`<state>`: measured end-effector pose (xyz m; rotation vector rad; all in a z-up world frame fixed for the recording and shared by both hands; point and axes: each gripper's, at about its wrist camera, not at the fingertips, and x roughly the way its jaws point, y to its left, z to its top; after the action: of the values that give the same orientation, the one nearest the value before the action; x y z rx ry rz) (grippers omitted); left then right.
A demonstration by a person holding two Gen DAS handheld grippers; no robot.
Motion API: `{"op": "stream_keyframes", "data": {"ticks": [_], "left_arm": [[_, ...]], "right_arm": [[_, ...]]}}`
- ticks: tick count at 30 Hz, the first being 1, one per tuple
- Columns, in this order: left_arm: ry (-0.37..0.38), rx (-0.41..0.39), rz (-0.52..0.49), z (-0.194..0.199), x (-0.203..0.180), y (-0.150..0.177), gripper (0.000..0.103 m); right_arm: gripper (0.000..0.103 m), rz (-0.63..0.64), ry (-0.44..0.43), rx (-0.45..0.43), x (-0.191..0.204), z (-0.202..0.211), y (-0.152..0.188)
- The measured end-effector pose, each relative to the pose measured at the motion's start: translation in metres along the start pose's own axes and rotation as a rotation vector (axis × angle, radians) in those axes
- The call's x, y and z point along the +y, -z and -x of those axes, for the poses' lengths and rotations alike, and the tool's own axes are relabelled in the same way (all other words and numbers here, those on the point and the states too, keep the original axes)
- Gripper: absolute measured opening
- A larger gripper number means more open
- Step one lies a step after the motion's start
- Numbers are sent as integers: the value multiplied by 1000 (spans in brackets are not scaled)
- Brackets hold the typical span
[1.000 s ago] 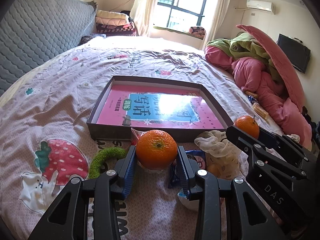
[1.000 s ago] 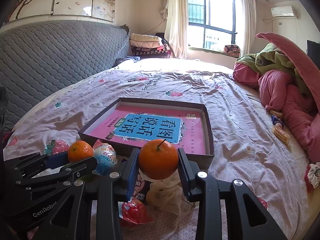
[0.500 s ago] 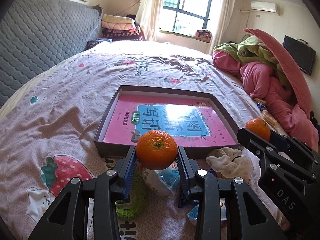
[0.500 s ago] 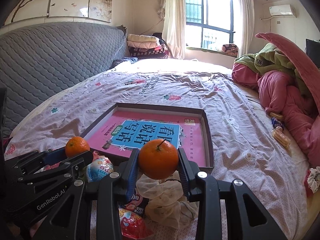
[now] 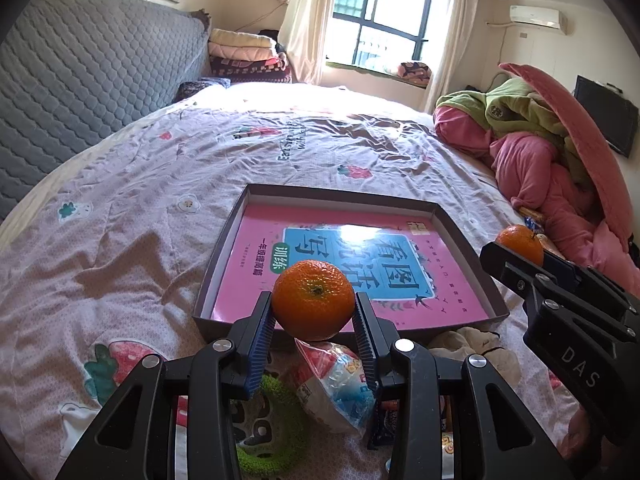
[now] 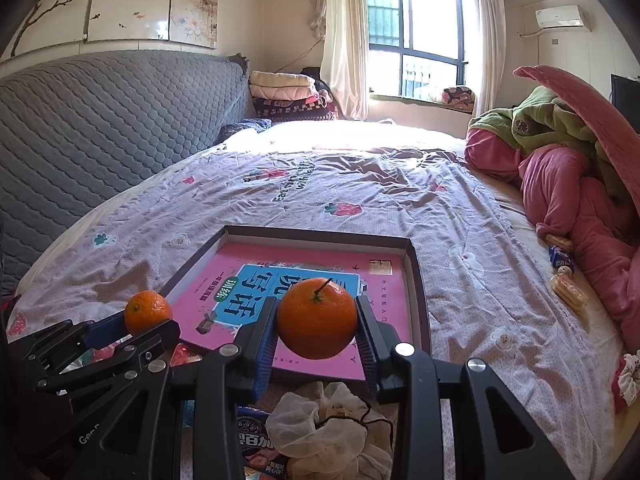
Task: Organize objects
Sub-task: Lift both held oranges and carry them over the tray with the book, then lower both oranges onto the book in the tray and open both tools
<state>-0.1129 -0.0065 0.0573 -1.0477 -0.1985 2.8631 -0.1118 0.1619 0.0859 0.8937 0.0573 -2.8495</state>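
Two grippers, one orange each, held above the near edge of a shallow box on a bed.

Left gripper (image 5: 314, 312): jaws clamped on an orange (image 5: 313, 299), navel toward the camera; tilted down, over the box (image 5: 224, 248) front wall. Right gripper (image 6: 316, 322): jaws clamped on a second orange (image 6: 317, 317), stem at 12 o'clock; tilted down above the pink book (image 6: 384, 292) inside the box. Below: green ring (image 5: 276, 424) at 7 o'clock, snack packet (image 5: 340, 384), white cloth bundle (image 6: 332, 428). Bedsheet (image 5: 140, 208) beneath.

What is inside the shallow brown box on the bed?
The box holds only a pink and blue book, lying flat and filling its floor. Anything under the book is covered. Its near edge is hidden behind the held oranges.
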Motion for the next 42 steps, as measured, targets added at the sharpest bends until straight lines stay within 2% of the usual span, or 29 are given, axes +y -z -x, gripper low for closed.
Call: {"op": "stream_keyframes", "data": {"ticks": [16,22,32,42], "left_arm": [[-30,22,7,-29,17,-47,40],[-10,21,15,-39,18,-64,40],[1,34,17,-60,21,-59,40],[13,110,34,-87,31,-49,40]], "right_arm": [[37,-10,15,14,-6,-25,-23],[37,8,10,12,-5,-34,-37],[37,3,22,66,-18,-57,-29],[37,8,61,149,-32,-80,-11]]}}
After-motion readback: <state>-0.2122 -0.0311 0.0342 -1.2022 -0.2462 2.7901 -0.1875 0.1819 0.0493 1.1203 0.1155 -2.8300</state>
